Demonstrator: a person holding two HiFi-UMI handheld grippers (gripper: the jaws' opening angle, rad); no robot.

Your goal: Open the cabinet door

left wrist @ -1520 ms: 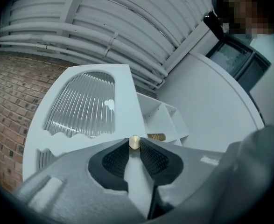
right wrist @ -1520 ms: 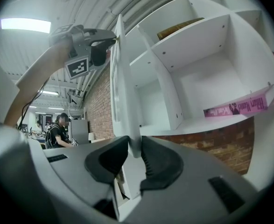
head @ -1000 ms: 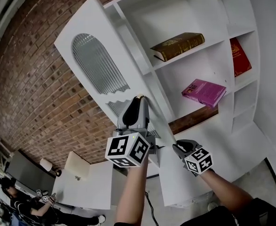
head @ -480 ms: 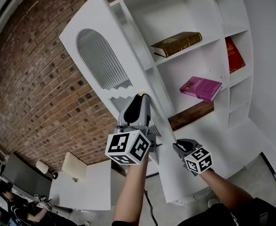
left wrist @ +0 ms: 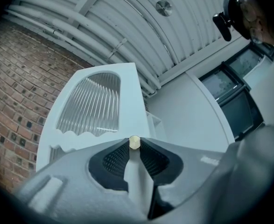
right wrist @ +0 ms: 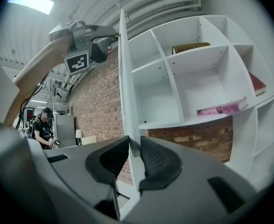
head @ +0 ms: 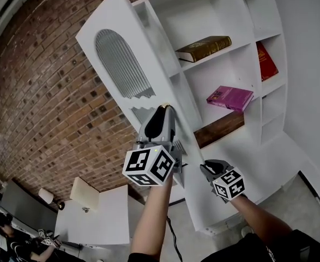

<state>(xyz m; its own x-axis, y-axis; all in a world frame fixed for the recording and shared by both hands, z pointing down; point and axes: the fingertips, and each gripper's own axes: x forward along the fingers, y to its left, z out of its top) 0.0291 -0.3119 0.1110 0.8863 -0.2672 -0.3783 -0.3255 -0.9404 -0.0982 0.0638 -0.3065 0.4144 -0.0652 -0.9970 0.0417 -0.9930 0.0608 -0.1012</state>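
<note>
Far left, the brick wall [head: 45,108] fills the background, and low in that corner a person [head: 1,231] sits well away from the action. Moving right, here is the white cabinet door [head: 108,21], swung out from the cabinet and standing clear of the shelves, with its arched ribbed panel [head: 121,64] facing the bricks.

On the door's free edge sits the left hand-held gripper [head: 162,109]. Its jaws are pressed together on that edge, dark pads on either side of the white board, and the small brass knob [left wrist: 134,143] shows right at the fingertips. This gripper is tipped upward, and the ribbed panel rises just beyond it in the left gripper view.

A little right and lower, the right hand-held gripper [head: 206,168] holds the same edge further down. Its own view shows the door edge-on, running straight up between the two pads, which are clamped on it. The left gripper shows high on that edge above it.

Right again, the open cabinet [head: 203,15] shows its white compartments. A brown book [head: 211,47] lies flat on an upper shelf, a magenta book [head: 230,98] lies flat on the shelf below, and a red book [head: 266,61] leans in the narrow compartment at the far right.
</note>
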